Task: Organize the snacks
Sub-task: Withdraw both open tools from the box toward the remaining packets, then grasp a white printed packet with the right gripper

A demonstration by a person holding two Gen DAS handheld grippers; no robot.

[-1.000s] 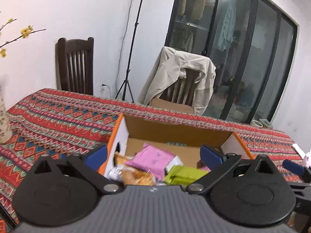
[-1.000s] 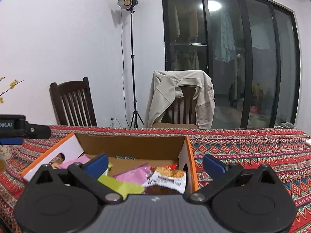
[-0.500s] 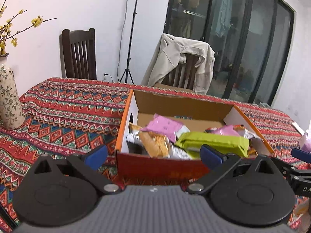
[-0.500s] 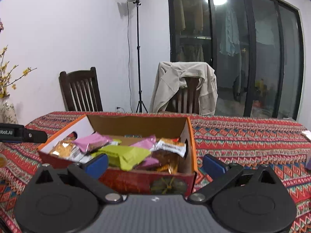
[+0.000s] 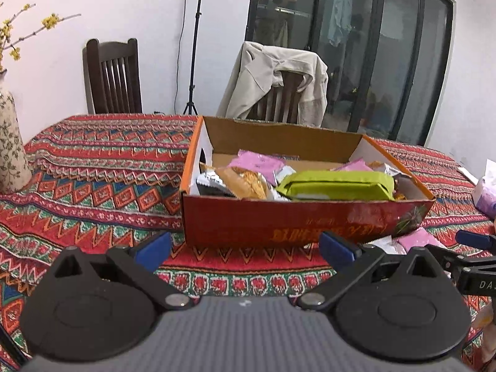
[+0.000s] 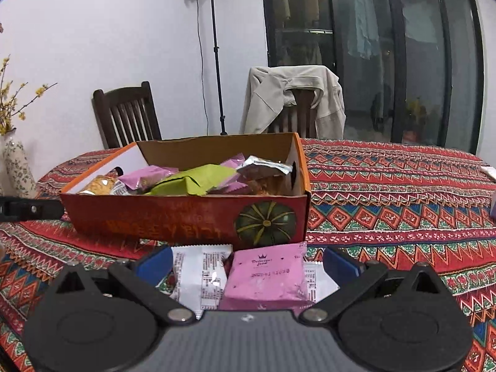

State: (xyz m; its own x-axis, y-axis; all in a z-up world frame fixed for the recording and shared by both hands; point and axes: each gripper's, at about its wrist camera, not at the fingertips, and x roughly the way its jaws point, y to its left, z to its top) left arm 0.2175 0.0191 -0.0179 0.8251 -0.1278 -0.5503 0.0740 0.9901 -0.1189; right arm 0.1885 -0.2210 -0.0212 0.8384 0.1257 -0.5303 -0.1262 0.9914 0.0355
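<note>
Pink snack packet [image 6: 266, 276] before box [image 6: 186, 220], only right-wrist view.

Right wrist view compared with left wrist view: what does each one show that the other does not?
Only the right wrist view shows the pumpkin picture on the box and the white packet beside the pink packet.

Only the left wrist view shows the tissue pack.

Both show the snack box, its green packet and the vase.
</note>
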